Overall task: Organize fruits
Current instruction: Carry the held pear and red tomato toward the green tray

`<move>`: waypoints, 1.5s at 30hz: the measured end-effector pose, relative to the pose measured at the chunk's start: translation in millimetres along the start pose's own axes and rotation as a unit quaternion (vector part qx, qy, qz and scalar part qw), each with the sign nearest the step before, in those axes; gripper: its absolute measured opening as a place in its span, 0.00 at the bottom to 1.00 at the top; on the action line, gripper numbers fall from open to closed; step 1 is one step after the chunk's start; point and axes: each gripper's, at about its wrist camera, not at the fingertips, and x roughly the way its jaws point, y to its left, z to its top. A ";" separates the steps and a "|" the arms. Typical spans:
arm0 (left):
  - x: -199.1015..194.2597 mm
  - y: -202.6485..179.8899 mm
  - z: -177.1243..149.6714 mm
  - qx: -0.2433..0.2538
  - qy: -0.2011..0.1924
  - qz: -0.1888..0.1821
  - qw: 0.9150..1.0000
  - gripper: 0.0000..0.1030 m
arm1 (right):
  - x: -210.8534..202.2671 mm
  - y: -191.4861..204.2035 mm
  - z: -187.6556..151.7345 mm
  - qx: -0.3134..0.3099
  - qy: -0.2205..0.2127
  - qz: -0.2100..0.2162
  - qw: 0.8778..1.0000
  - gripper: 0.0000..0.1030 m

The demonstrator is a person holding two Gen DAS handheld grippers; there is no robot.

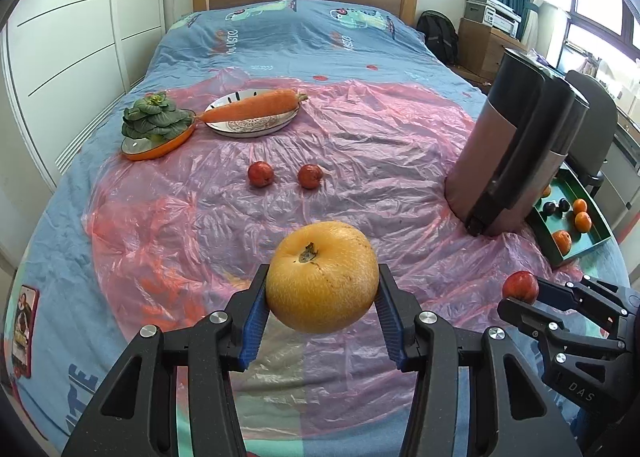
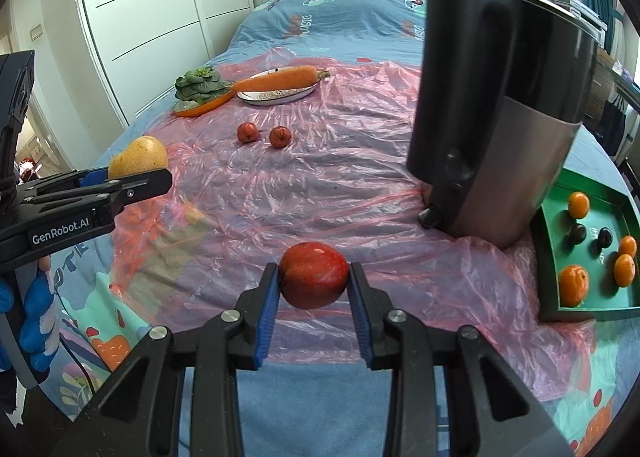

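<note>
- Left gripper (image 1: 322, 303), black with blue pads, clamps a large round yellow-orange melon (image 1: 322, 277) at lower centre of the left wrist view, lifted off the bed.
- Right gripper (image 2: 314, 289) grips a round red apple (image 2: 313, 275) at lower centre of the right wrist view, also above the bed.
- Both grippers sit side by side; the right one shows at the lower right edge of the left wrist view.
- Crinkled pink plastic sheet (image 1: 360, 161) covers the blue patterned bedspread (image 1: 280, 41).
- Two small red fruits (image 1: 261, 174) lie near each other, mid-frame on the sheet.
- Long orange carrot (image 1: 254, 107) lies across a white patterned plate (image 1: 252, 128), upper left of centre.
- Green leafy vegetable (image 1: 154, 117) sits in an orange dish (image 1: 154, 153), just beside the plate.
- Tall black and steel kettle (image 2: 500, 105) stands at right.
- Green rectangular tray (image 2: 546, 257) at far right, just beside the kettle, holds several orange tangerines (image 2: 573, 285) and two dark plums (image 2: 578, 233).
</note>
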 end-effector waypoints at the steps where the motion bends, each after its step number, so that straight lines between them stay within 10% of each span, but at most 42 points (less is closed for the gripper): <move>1: -1.3 -4.9 -0.5 0.004 0.001 -0.002 1.000 0.43 | -3.7 -5.0 -2.5 0.004 -0.001 -0.003 1.000 0.30; 45: 8.3 -323.5 11.0 0.237 0.041 -0.131 0.962 0.43 | -111.8 -273.9 -89.5 0.202 -0.086 -0.124 0.968 0.30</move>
